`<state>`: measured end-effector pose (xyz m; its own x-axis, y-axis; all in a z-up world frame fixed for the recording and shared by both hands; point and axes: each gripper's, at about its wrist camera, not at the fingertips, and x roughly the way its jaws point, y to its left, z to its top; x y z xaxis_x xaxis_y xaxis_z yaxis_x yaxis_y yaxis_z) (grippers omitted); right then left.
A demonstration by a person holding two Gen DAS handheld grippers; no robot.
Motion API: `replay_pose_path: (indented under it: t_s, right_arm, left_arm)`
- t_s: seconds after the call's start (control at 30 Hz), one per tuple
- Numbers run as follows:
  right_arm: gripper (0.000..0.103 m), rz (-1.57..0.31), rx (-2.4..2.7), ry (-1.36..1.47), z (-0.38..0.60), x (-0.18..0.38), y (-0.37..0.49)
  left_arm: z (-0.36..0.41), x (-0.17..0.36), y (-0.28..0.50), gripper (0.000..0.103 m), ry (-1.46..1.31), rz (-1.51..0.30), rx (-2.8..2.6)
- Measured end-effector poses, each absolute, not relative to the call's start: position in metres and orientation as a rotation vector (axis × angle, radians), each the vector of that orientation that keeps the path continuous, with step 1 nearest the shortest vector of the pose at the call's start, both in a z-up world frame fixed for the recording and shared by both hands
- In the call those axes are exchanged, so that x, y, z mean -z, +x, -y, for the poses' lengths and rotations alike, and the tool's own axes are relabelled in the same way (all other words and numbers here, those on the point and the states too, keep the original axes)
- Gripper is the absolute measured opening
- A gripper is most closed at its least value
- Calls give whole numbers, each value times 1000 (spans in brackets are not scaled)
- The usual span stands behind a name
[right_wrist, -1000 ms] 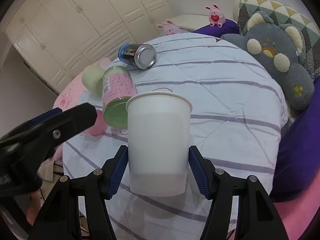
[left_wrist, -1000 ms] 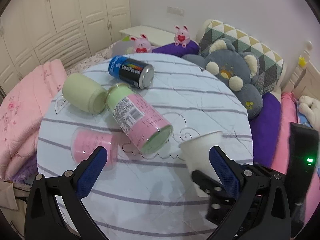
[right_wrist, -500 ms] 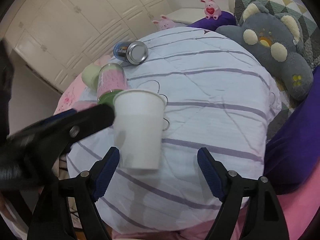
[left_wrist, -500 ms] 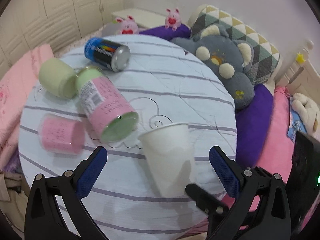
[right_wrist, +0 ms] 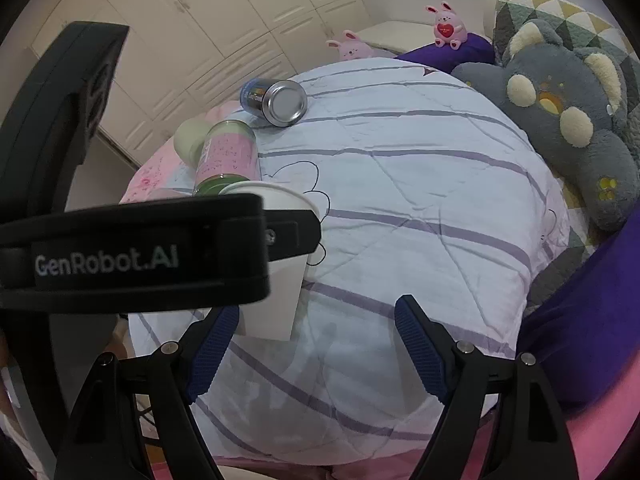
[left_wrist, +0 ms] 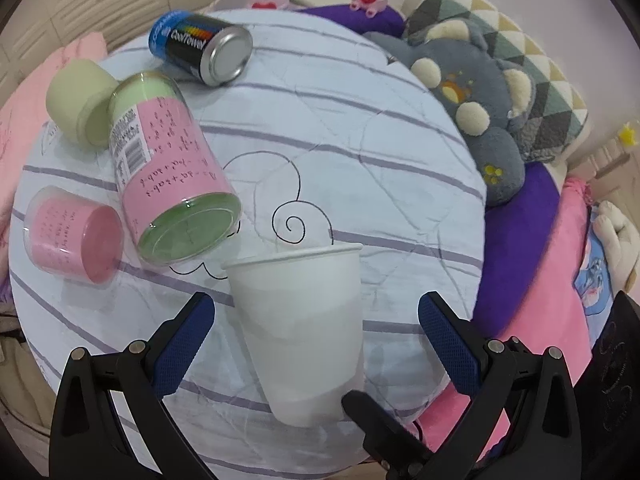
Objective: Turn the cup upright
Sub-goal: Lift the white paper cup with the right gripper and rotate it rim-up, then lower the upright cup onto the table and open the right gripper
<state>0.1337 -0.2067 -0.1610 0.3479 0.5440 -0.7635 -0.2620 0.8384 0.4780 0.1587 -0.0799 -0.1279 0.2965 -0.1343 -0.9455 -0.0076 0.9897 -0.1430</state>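
Note:
A white paper cup stands upright, mouth up, on the round table's striped cloth near its front edge. My left gripper is open, its blue pads on either side of the cup and apart from it. In the right wrist view the cup is left of my open, empty right gripper and partly hidden by the left gripper's black body. One right finger shows just below the cup in the left wrist view.
Lying on their sides at the table's left: a pink-labelled green jar, a pink cup, a pale green cup, a blue-black can. A grey plush bear and pillows lie to the right.
My right gripper opened, let go of the cup and drew back to the right. The cup now stands on the table. My left gripper moved in around it.

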Motion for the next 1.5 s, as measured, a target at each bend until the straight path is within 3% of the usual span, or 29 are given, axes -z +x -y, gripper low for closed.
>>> replay_pose_path:
  t_s: [0.07,0.13,0.63,0.97,1.07,1.5]
  right_arm:
    - [82,-1099,-546,302,207,162,135]
    - [82,-1095,-556,308,208,163,136]
    - [82,-1074,-538,260,205,170,149]
    - [82,-1045,-483,193,191,179,173]
    - [82,-1046,-476,184,190,180,173]
    - [82,-1038,-432,122,189,156,157]
  left_arm:
    - [81,130,161,98,-128,-1280,78]
    - [80,132,163,67,-125,-1288,71]
    - [72,95,154,68,-82,-1034,109]
    - [71,105,160,69,-67,-1044,102]
    - [68,109,160,82,-83,-1070,93]
    - [42,81,120,98,-123,-976,162]
